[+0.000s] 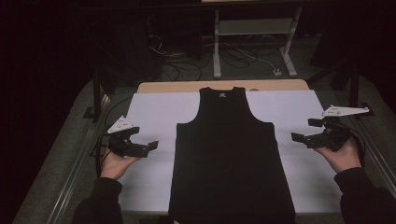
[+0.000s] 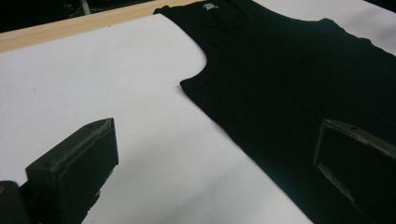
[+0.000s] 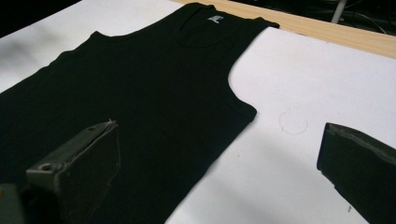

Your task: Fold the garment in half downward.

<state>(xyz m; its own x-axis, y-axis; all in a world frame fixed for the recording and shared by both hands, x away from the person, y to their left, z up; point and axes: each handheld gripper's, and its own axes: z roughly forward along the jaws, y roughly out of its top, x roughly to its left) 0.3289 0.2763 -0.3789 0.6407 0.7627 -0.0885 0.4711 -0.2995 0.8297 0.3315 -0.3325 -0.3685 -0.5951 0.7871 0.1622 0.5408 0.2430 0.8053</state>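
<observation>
A black tank top (image 1: 231, 154) lay flat and face up in the middle of the table (image 1: 149, 112), on a white sheet that covered most of the surface. Its neck pointed to 12 o'clock and its hem reached the near edge at 6 o'clock. The left hand-held gripper (image 1: 144, 138) hovered at 9 o'clock of the garment, apart from it, jaws spread wide and holding nothing. The right hand-held gripper (image 1: 306, 130) hovered at 3 o'clock, likewise wide and empty, clear of the fabric.

The likely work was a fold, with each side taken at its edge. Several things could have spoiled it. The cloth was thin and lay tight to the sheet, so a jaw sliding under the side seam might have pinched the white sheet along with it and dragged the covering across the table. A bite taken too shallow might have let the fabric slip out on the lift, leaving that side slack and the fold crooked. If the two sides had been gripped at unequal heights, one near the armhole (image 2: 196, 79) and the other lower down, the garment would have twisted. The hem at the near edge could also have slid off the table if the top was pulled toward 6 o'clock.
</observation>
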